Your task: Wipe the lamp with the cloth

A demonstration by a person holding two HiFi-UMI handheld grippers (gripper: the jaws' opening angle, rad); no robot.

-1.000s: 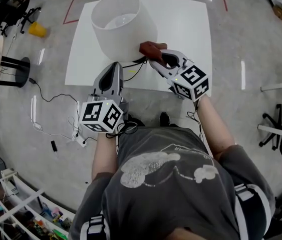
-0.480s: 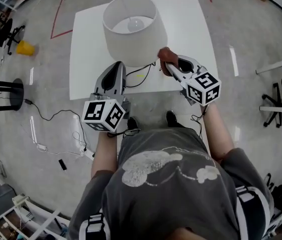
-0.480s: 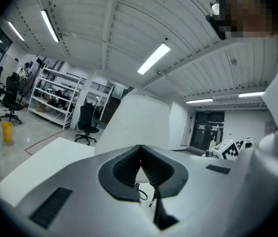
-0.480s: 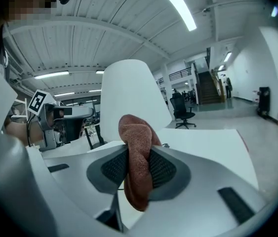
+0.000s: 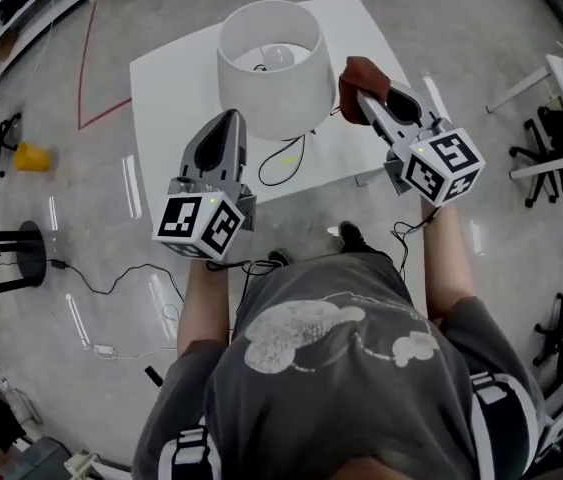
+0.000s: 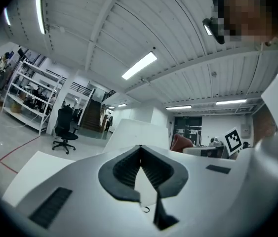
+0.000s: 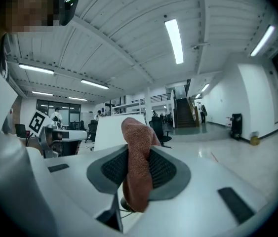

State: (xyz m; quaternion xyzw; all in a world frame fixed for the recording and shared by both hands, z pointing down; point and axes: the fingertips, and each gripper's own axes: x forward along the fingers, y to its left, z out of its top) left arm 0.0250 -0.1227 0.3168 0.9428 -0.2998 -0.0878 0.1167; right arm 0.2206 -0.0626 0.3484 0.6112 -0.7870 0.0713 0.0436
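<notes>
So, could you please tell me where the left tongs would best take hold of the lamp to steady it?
Probably the lampshade, by its open top rim, from above on the near left side, closest to the left tongs. The drum is too wide to span, but its thin upright wall should fit between opened jaws. They are shut now, and the stem and base are hidden.

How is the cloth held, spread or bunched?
Bunched: the cloth is a narrow wad clamped in the right gripper, its end sticking past the tips.
</notes>
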